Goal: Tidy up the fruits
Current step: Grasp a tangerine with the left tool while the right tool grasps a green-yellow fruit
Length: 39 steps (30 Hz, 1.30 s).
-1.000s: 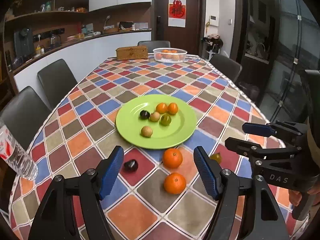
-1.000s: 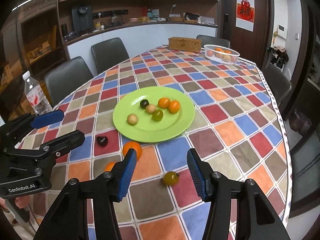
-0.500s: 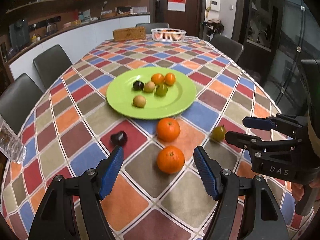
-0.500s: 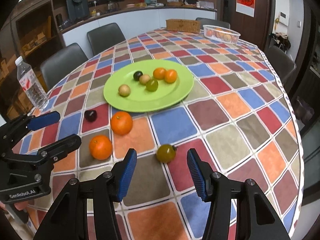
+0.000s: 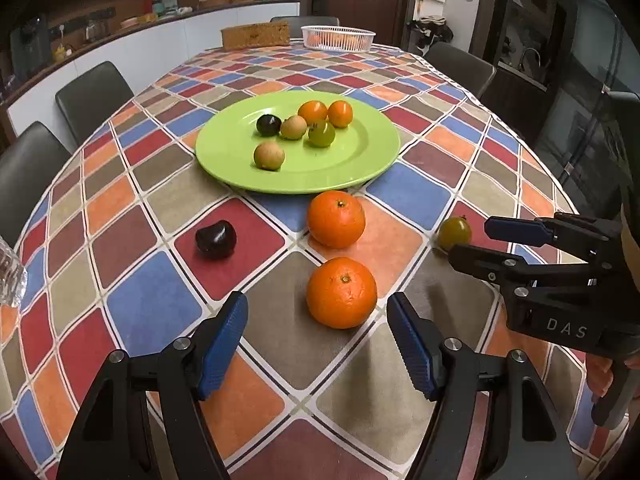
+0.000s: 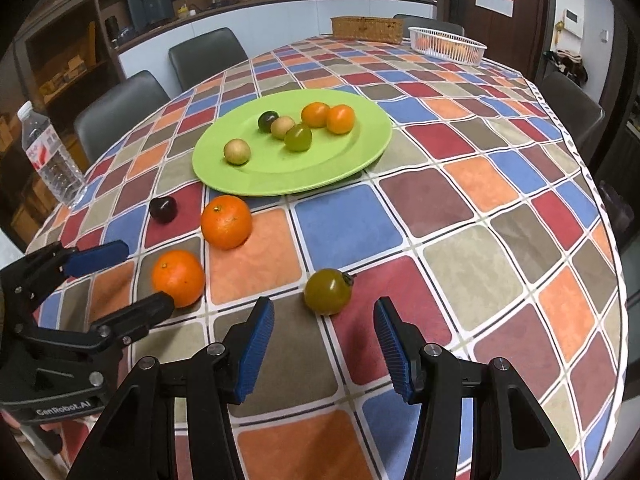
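A green plate (image 5: 360,160) (image 6: 360,152) holds several small fruits on the checkered tablecloth. In front of it lie two oranges, the near orange (image 5: 341,293) (image 6: 178,278) and the far orange (image 5: 336,219) (image 6: 226,221), a dark plum (image 5: 216,239) (image 6: 163,209) and an olive-green tomato (image 5: 454,232) (image 6: 328,291). My left gripper (image 5: 318,334) is open, low over the table, just short of the near orange. My right gripper (image 6: 324,338) is open too, just short of the green tomato. Nothing is between either pair of fingers.
A water bottle (image 6: 50,158) stands at the table's left edge. A white basket (image 5: 338,37) (image 6: 446,45) with oranges and a wicker box (image 5: 256,35) (image 6: 366,29) sit at the far end. Dark chairs (image 5: 94,96) ring the table.
Both grippers have sunk toward the table and tilted down; the near orange and the green tomato now sit much closer to the fingertips. No fruit has moved.
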Motion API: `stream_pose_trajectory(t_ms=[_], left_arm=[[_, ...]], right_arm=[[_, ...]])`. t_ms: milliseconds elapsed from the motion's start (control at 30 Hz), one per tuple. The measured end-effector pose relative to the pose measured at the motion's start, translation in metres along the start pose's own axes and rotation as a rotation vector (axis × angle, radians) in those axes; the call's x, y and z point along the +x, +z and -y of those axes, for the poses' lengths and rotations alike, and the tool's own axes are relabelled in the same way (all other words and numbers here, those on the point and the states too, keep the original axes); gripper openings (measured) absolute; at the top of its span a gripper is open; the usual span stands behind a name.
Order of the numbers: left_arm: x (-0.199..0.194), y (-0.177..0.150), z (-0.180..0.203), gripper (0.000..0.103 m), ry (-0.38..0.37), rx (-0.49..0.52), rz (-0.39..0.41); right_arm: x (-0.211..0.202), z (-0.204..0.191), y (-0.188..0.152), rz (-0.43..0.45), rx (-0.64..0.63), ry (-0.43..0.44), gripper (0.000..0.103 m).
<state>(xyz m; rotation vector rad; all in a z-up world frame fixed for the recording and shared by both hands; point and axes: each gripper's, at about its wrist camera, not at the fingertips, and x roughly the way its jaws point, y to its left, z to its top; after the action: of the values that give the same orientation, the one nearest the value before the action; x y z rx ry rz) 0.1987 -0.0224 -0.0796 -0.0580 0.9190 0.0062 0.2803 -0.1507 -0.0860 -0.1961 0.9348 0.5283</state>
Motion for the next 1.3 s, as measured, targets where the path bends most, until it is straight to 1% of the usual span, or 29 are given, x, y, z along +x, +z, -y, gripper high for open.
stream_pose_trajectory(t_ms=[167, 233, 333, 400, 467, 533, 600, 700, 900, 1033, 1300], left_arm=[[0.008, 0.003, -0.001, 0.071, -0.003, 0.003, -0.006], [0.010, 0.004, -0.002, 0.069, -0.007, 0.000, -0.009], [0.013, 0.006, -0.001, 0.062, -0.030, -0.005, -0.018], [0.015, 0.006, 0.000, 0.055, -0.044, -0.001, -0.026], [0.016, 0.006, 0.002, 0.052, -0.049, 0.003, -0.029], [0.018, 0.006, 0.002, 0.047, -0.065, 0.004, -0.037], [0.018, 0.007, 0.002, 0.040, -0.087, 0.000, -0.042], [0.017, 0.007, 0.003, 0.040, -0.089, 0.005, -0.042], [0.014, 0.006, 0.003, 0.040, -0.091, 0.010, -0.032], [0.005, 0.009, 0.003, 0.040, -0.096, 0.011, -0.011], [-0.017, 0.015, 0.002, 0.039, -0.107, 0.025, 0.046]], right_arm=[[0.009, 0.001, 0.003, -0.012, 0.000, -0.004, 0.050], [0.011, 0.001, 0.003, -0.014, 0.004, -0.004, 0.048], [0.014, 0.002, 0.005, -0.017, 0.006, -0.002, 0.044], [0.016, 0.002, 0.006, -0.020, 0.006, -0.001, 0.041], [0.018, 0.002, 0.007, -0.022, 0.009, 0.000, 0.040], [0.020, 0.002, 0.008, -0.026, 0.010, 0.000, 0.035], [0.022, 0.002, 0.008, -0.033, 0.011, 0.002, 0.033], [0.023, 0.002, 0.007, -0.036, 0.016, 0.001, 0.029], [0.019, 0.001, 0.004, -0.024, 0.020, 0.010, 0.028], [0.013, -0.001, 0.004, -0.014, 0.021, 0.017, 0.028], [-0.009, -0.010, 0.010, 0.039, 0.011, 0.029, 0.028]])
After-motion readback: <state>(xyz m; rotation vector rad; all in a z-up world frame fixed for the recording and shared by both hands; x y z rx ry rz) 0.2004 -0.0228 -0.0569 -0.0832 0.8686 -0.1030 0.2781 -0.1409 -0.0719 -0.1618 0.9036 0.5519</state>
